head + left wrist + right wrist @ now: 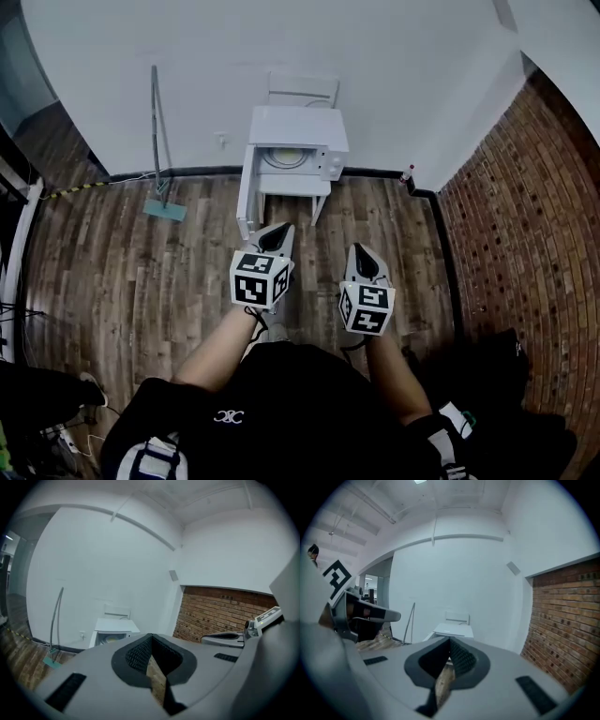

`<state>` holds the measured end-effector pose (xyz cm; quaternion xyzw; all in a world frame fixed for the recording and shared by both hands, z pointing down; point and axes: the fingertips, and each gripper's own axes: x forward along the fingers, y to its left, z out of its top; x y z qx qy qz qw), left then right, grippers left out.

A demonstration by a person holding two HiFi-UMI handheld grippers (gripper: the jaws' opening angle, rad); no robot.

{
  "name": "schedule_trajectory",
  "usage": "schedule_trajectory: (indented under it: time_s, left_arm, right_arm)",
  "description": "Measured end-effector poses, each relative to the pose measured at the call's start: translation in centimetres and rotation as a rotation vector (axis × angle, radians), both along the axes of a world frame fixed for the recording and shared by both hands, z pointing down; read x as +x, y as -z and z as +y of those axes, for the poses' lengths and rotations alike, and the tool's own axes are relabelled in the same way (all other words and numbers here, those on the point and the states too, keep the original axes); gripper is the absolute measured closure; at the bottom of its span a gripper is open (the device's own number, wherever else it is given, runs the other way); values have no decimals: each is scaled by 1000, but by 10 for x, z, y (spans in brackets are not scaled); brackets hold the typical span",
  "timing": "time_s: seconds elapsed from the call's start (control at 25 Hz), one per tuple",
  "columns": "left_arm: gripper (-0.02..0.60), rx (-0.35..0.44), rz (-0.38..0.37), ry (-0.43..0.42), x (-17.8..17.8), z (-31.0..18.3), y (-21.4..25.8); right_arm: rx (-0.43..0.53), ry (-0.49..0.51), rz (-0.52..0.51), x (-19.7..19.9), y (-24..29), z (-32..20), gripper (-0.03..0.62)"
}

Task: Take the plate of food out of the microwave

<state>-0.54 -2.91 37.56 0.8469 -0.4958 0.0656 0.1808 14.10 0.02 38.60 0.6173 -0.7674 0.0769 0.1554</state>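
Matt, plain finishes were noted.
The floor (122,272) was laid in worn wood planks, the side wall (525,234) in rough red brick; the microwave (298,129) was cased in smooth white, and the left tongs (151,635) and right tongs (450,640) in matt grey plastic with ribbed black pads (138,656).

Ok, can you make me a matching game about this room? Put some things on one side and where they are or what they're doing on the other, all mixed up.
Things:
1. microwave
2. plate
3. mop
4. left tool

Places and states:
A. leaning on the white wall
B. shut, holding nothing
C. on a small white table
D. inside the microwave

Right pairs: 1-C, 2-D, 3-A, 4-B.
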Motion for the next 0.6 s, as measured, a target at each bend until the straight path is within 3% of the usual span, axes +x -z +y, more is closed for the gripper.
schedule_trajectory:
  time_s: [0.24,0.6]
  left_arm:
    - [591,-29,21,29,-20,-56,-13]
    - [591,-95,32,120,-45,-93,-47]
  right_arm:
    - [-34,25,-3,-17,-15,-69,586]
    - [-88,148,26,-51,-45,-131,586]
